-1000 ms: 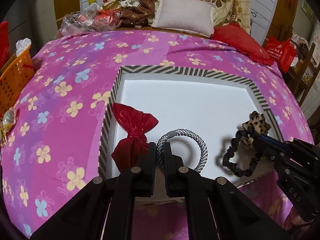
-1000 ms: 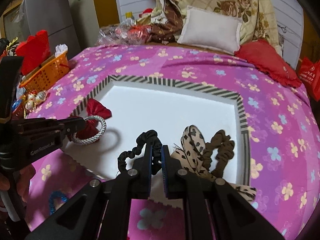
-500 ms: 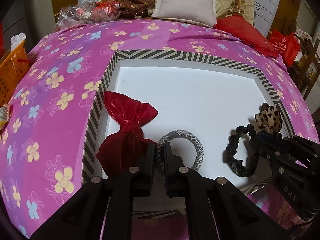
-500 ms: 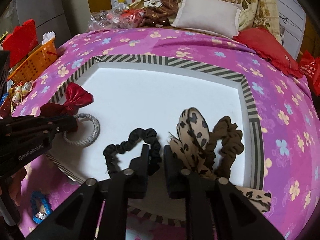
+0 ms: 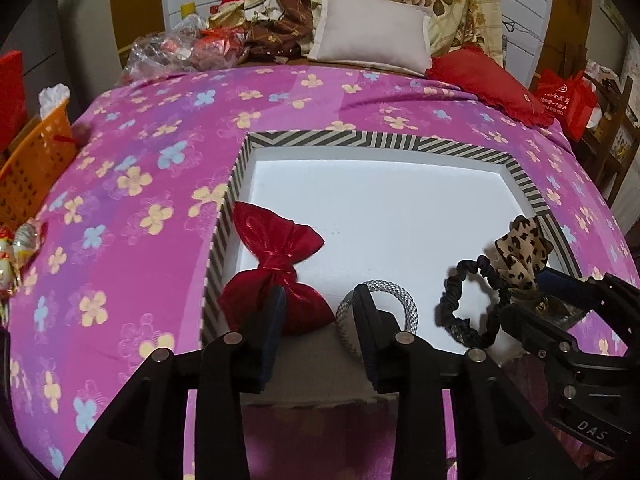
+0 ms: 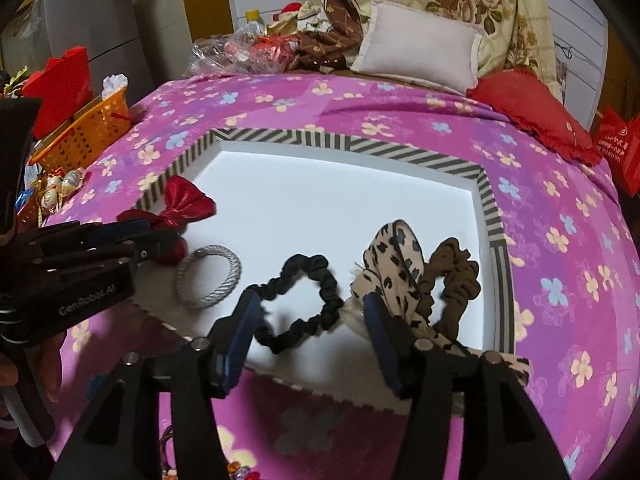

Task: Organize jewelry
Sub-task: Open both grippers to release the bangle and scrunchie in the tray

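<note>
Just braided silver ring (image 5: 402, 300), crinkly blk scrunchie (image 6: 308, 300)

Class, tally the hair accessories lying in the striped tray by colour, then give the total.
Red bow: 1
Silver-grey braided ring: 1
Black scrunchie: 1
Leopard-print scrunchie: 1
Brown scrunchie: 1
Total: 5
</note>
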`<control>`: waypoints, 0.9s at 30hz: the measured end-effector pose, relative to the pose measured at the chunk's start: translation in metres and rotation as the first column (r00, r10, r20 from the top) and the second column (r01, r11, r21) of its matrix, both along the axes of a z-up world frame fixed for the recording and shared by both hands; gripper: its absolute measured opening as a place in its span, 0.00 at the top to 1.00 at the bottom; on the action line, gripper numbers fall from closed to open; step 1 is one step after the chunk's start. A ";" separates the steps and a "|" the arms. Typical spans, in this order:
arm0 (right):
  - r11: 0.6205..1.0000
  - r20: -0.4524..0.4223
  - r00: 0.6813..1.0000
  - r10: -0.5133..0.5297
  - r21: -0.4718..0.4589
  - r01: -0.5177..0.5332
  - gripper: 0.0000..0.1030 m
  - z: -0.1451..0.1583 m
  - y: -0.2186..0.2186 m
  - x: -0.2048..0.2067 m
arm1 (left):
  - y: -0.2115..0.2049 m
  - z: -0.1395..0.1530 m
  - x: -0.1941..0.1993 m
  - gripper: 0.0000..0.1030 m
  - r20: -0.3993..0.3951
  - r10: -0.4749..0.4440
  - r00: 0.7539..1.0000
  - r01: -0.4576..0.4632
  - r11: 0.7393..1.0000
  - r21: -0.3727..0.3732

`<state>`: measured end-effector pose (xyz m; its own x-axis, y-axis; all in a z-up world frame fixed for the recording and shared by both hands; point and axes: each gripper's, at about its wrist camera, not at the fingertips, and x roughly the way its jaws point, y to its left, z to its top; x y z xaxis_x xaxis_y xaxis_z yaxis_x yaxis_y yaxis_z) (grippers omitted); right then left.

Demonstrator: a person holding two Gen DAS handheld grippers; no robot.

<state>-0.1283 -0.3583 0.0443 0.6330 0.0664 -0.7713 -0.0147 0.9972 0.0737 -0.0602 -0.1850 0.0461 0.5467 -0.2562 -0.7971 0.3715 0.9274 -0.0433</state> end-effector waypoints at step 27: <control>0.997 0.024 0.997 -0.073 0.034 0.072 0.30 0.015 -0.002 -0.093 | 0.037 0.020 -0.080 0.91 0.054 0.028 0.998 -0.028 1.000 0.012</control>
<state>-0.2216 -0.3604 0.0591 0.6562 0.0443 -0.7533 0.0556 0.9927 0.1068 -0.1399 -0.1479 0.0656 0.5960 -0.2306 -0.7691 0.3469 0.9378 -0.0124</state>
